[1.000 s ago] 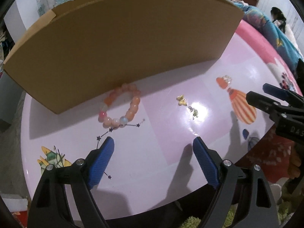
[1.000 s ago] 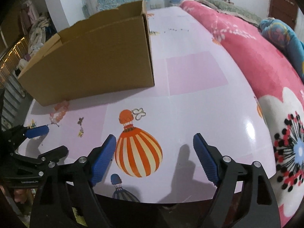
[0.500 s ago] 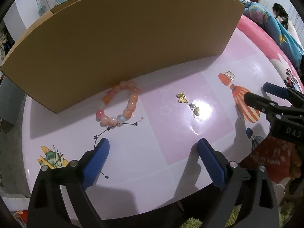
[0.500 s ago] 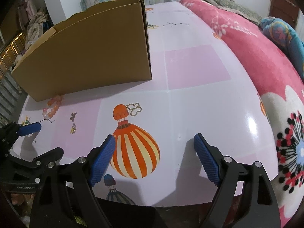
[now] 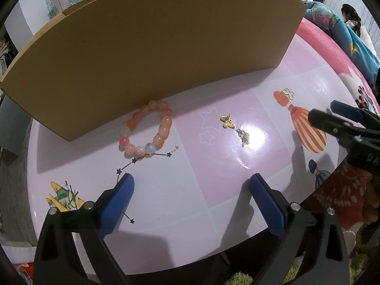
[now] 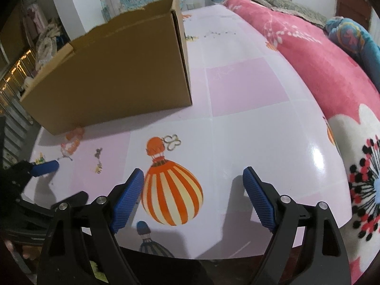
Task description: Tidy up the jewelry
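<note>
An orange and pink bead bracelet [image 5: 147, 129] [image 6: 72, 140] lies on the pink table beside the front wall of a brown cardboard box [image 5: 152, 45] [image 6: 114, 76]. To its right lie a gold butterfly charm [image 5: 227, 120] with a small dangling piece [image 5: 244, 136] [image 6: 98, 159], and a gold clover-shaped ring [image 5: 288, 93] [image 6: 173, 141] by the printed balloon. My left gripper [image 5: 190, 188] hovers over the table in front of the bracelet, its jaws opening, nothing between them. My right gripper [image 6: 193, 185] stands open and empty over the striped balloon print.
The pink patterned table [image 5: 213, 180] [image 6: 249, 128] ends in a rounded front edge just under both grippers. A pink flowered blanket [image 6: 332, 71] runs along the right side. A person [image 5: 351, 19] sits far off at the back right.
The left gripper's jaws have spread wider. It has drawn back a little, so the bracelet and charms sit a bit farther ahead. The right gripper has held still.
</note>
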Demonstrator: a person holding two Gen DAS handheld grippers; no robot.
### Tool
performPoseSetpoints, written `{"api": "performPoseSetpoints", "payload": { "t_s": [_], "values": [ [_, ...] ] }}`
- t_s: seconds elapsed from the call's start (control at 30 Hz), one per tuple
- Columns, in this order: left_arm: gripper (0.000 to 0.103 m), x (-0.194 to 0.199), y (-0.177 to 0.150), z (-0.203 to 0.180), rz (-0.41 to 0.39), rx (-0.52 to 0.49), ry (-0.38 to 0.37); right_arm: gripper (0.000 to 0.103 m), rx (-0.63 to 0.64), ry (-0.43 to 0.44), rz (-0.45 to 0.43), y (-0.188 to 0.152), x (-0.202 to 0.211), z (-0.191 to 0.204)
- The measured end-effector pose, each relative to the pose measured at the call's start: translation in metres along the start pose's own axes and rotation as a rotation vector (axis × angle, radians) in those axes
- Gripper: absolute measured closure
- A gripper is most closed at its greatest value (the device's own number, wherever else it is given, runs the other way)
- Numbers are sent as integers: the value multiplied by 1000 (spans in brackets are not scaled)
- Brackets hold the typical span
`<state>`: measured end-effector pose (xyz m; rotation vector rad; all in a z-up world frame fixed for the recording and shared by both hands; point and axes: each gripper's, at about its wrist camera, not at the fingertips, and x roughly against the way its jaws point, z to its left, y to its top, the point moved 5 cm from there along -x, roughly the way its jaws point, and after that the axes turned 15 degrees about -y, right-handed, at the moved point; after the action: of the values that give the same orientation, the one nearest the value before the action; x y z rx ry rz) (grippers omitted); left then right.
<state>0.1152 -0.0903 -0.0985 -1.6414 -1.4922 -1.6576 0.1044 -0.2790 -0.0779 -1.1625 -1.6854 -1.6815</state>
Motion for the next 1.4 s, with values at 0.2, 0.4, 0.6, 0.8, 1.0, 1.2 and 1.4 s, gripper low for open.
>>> {"api": "performPoseSetpoints", "payload": {
  "t_s": [0.2,0.4,0.6,0.8,1.0,1.2,1.4],
  "values": [
    [7,11,2,-2,-64,4,-44,22,-27,55,-41,8,9,1],
    [14,28,12,-19,-182,-19,-207,22,-58,83,-59,11,10,-2],
    [46,19,23,-35,-193,-40,-280,22,-75,103,-62,8,8,-5],
    [76,-2,28,-40,-153,-89,-250,23,-81,121,-64,5,5,-9],
    [92,-11,25,-46,-133,-182,-156,24,-89,118,-63,4,2,-13],
    [100,-8,20,-42,-145,-219,-123,27,-95,114,-70,6,4,-14],
    [101,5,10,-21,-164,-155,-135,29,-75,137,-104,9,14,-6]
  ]
}}
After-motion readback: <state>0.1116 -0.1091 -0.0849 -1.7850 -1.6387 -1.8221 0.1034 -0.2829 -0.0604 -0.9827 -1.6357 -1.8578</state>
